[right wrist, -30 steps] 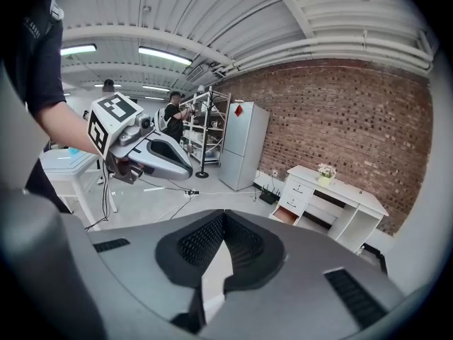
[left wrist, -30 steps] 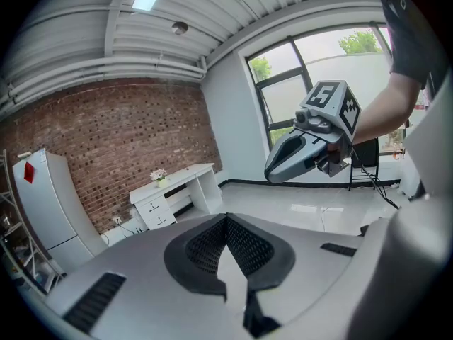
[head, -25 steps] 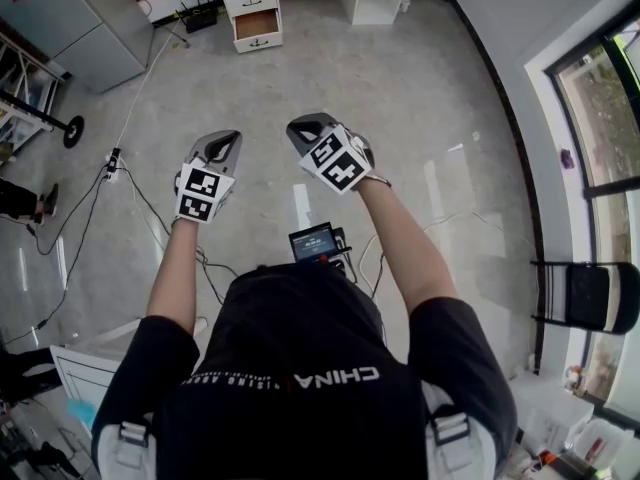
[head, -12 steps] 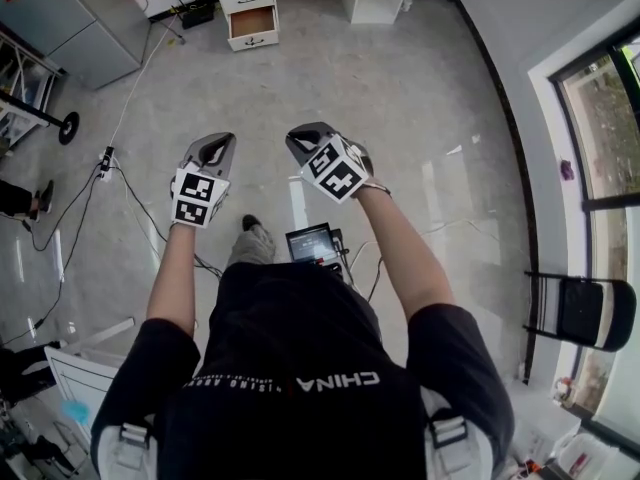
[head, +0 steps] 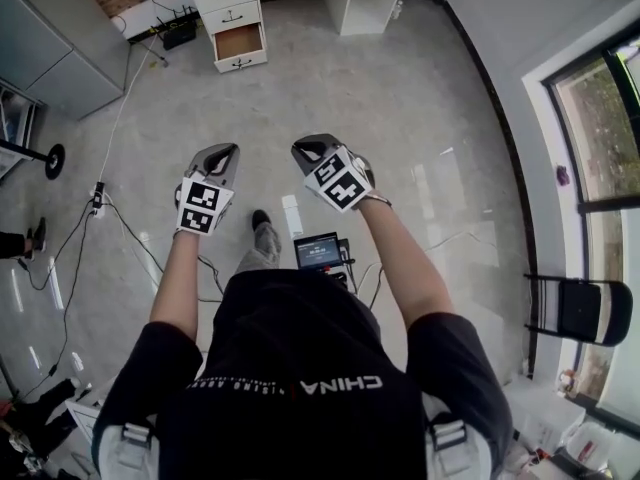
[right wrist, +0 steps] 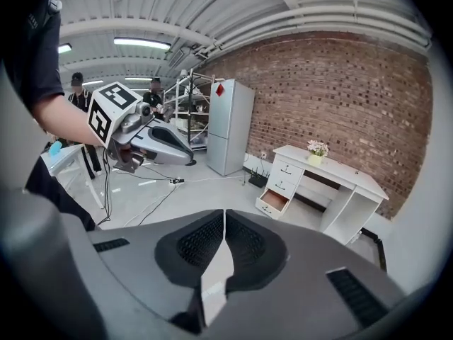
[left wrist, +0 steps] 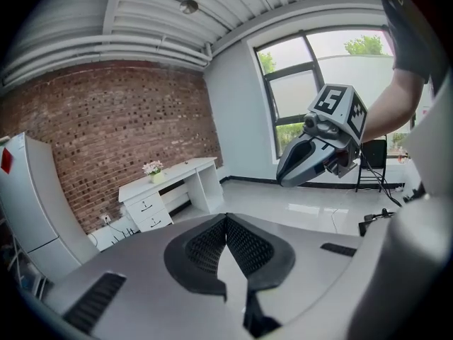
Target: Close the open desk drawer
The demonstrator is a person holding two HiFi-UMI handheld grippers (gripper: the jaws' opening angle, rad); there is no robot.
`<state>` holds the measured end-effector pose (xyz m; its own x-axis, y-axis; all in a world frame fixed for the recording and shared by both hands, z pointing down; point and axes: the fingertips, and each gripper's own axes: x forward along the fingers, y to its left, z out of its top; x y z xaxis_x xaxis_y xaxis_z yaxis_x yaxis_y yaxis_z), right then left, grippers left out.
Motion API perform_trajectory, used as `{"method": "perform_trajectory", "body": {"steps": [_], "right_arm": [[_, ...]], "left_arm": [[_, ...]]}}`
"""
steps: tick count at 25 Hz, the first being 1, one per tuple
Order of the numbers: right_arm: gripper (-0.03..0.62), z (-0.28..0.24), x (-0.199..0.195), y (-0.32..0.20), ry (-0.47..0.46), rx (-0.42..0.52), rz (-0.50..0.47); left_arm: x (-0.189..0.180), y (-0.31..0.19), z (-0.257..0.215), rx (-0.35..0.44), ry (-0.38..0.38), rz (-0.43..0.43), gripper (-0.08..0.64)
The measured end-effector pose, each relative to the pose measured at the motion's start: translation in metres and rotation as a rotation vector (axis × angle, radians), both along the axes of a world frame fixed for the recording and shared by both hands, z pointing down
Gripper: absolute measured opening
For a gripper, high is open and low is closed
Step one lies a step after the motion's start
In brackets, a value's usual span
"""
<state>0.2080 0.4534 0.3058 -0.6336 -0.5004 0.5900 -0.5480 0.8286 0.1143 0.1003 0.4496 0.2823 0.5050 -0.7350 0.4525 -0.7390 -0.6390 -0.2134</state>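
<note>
- Two grippers, the left gripper (head: 222, 151) and the right gripper (head: 306, 147), are held out side by side. Each has its jaws pressed together at the tips, with nothing between them.
- Far ahead of both sets of tips, well apart from them, sits the open drawer (head: 240, 41). It is the lowest in the drawer column of the white desk (right wrist: 340, 170), pulled out toward the person with its brown inside showing.
- Its front runs crosswise to the jaws, and its slide runs straight away from them, toward the brick wall (right wrist: 340, 83).
- From the right jaws the drawer lies ahead and slightly right. From the left jaws the desk lies ahead and to the left. Neither gripper looks clearly nearer.
- Walking up likely comes first, then a flat push on the drawer front.
- Glossy grey floor (head: 400, 98) fills the gap ahead of the jaws, and a cable (head: 122, 118) trails off to the left of the left jaws.
</note>
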Motion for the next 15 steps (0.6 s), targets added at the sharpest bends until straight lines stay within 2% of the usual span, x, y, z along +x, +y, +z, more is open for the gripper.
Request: {"method": "perform_trajectory", "body": {"steps": [8, 15], "right_arm": [[0.015, -0.016, -0.077, -0.137, -0.005, -0.016, 0.071], [0.015, -0.012, -0.131, -0.206, 0.028, -0.017, 0.064]], "left_arm": [[-0.08, -0.134, -0.012, -0.014, 0.017, 0.035, 0.012], [-0.13, -0.205, -0.006, -0.027, 0.029, 0.046, 0.012]]}}
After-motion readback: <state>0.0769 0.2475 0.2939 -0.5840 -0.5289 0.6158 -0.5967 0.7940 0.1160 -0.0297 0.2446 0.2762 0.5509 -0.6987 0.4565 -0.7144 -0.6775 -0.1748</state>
